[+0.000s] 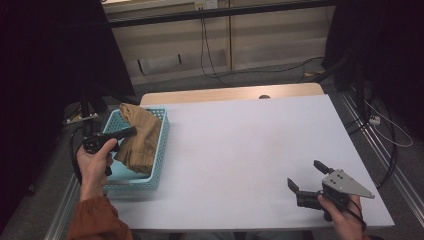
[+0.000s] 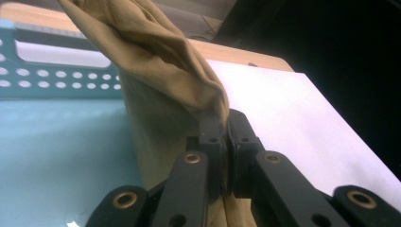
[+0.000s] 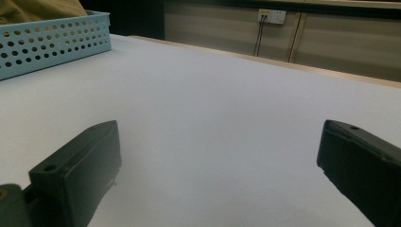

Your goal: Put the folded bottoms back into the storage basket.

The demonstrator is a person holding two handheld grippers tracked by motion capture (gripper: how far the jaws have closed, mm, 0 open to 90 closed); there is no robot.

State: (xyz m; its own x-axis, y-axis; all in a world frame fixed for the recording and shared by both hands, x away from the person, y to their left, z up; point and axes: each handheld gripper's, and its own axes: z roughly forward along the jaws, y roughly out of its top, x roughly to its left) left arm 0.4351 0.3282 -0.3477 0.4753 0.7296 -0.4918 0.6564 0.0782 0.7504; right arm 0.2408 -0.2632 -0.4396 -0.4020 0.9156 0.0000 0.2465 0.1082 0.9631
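Left gripper (image 1: 131,132) jaws clamped on tan cloth (image 1: 138,142), draped over basket (image 1: 150,181) rim. Right gripper (image 1: 311,176) jaws apart, idle on counter (image 1: 240,150). Step judged: cloth placement/removal; next, clean lift or release needed.

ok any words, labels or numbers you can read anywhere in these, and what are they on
None can be read. The tan cloth, the blue basket and the white table carry no print. The wall socket plate may bear marks, too small to read.
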